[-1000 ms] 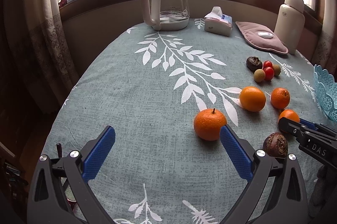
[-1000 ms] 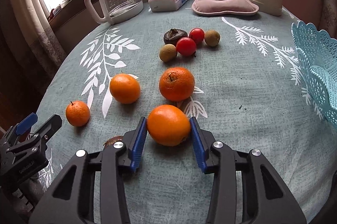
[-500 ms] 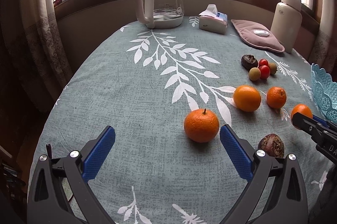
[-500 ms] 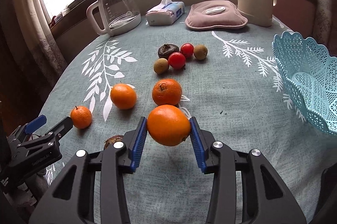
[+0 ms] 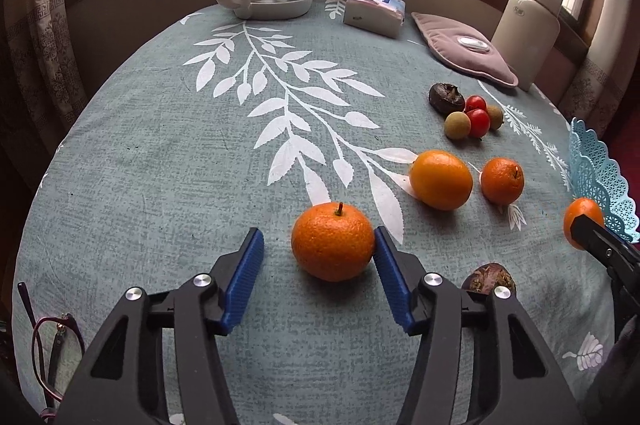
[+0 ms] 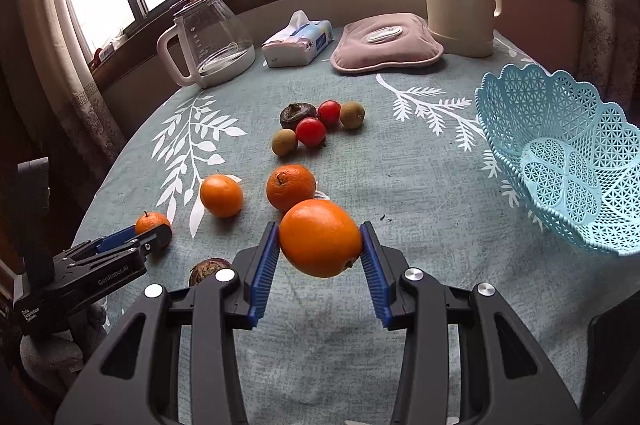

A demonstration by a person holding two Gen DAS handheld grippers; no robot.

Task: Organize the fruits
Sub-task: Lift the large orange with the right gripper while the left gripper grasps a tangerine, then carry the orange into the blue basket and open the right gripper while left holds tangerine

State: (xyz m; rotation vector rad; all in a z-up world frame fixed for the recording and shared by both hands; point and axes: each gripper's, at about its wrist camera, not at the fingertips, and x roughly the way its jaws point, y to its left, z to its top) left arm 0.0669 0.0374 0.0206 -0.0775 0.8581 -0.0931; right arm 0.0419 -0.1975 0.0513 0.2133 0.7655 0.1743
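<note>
A: The right tool (image 6: 320,249) is clamped on a big orange (image 6: 320,238), and the fruit hangs clear above the tabletop (image 6: 400,161). The blue basket (image 6: 560,161) stands ahead of this tool, to its right, and it is empty.

B: So I think the step is to carry the orange over the scalloped rim, then lower it inside before the jaws let go, so it does not roll out.

A: Yes. The left tool (image 5: 318,257) has just been closing around the stemmed orange (image 5: 333,242). The right pad touches the peel, but the left pad stands apart from it, so it does not grip yet.

B: It should be centred first; a push from one side can roll the fruit away.

A: Beyond it lie two more oranges, then the small red and brown fruits.

B: What differs from a second ago?

A: Then the big orange rested on the cloth between the pads. Now it is lifted, and the basket shows more fully.
</note>
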